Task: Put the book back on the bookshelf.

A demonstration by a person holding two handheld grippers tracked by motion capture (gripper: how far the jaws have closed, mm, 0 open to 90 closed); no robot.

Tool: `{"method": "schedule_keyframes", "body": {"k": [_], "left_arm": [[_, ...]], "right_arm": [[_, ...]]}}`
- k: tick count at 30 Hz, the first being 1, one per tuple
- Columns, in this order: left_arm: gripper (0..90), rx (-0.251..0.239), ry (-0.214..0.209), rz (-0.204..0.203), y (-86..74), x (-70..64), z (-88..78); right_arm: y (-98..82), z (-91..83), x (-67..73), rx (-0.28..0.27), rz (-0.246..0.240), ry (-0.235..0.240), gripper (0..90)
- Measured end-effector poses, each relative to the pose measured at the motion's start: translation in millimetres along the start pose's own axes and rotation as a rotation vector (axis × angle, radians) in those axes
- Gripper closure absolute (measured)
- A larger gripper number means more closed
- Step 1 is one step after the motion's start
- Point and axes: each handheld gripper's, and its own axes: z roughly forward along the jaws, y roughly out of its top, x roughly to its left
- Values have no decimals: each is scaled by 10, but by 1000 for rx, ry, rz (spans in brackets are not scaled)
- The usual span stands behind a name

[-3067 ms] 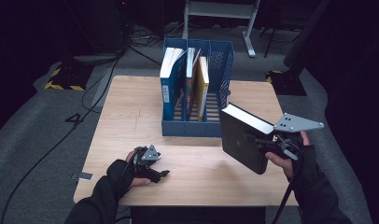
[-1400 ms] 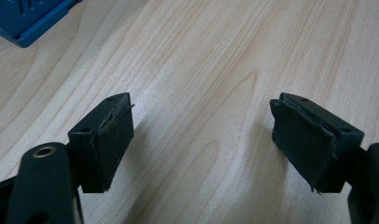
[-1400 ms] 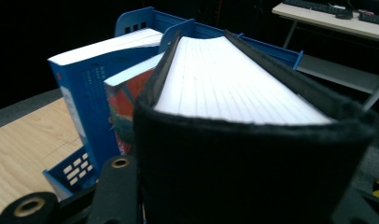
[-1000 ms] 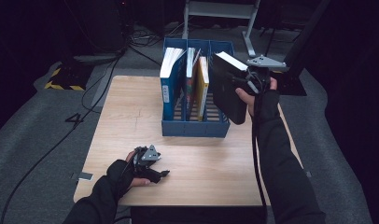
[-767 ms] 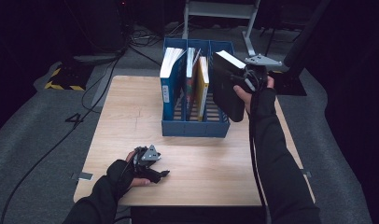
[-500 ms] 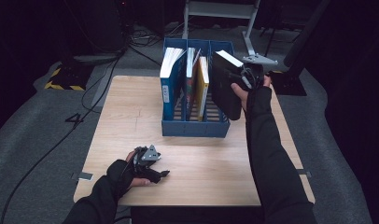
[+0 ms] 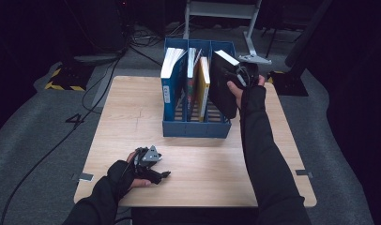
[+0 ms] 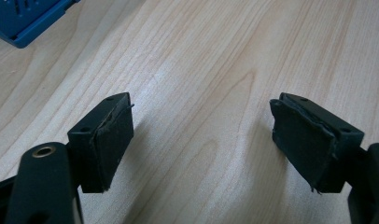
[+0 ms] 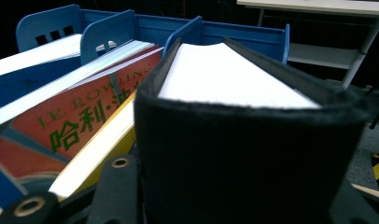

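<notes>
A thick black book (image 7: 222, 89) with white page edges hangs tilted over the right slot of the blue file holder (image 7: 196, 129), its lower end inside the slot. My right gripper (image 7: 239, 77) is shut on its spine near the top. In the right gripper view the black book (image 9: 243, 149) stands between the jaws, with a red and yellow book (image 9: 75, 126) to its left. My left gripper (image 7: 158, 175) rests on the table's front left. Its pads (image 8: 110, 140) are wide apart over bare wood, holding nothing.
A blue book (image 7: 172, 79) stands in the holder's left slot, and a yellow-edged book (image 7: 203, 86) leans in the middle one. The wooden table (image 7: 202, 178) has free room in front of the holder. Cables and a metal stand lie on the floor behind.
My right hand carried the black book from the table's right front up to the holder, then left and down into the right slot. The left hand stayed put.
</notes>
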Motion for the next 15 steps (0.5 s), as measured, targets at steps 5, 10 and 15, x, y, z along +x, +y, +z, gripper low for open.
{"method": "schedule_keyframes", "body": {"k": [5, 10, 15], "left_arm": [[209, 0, -1, 1, 0, 0, 1], [207, 1, -4, 1, 0, 0, 1], [207, 1, -5, 1, 0, -1, 0]], "right_arm": [[-30, 91, 6, -15, 29, -3, 531], [-81, 190, 28, -36, 54, -22, 529], [-131, 245, 41, -56, 71, -30, 528]]}}
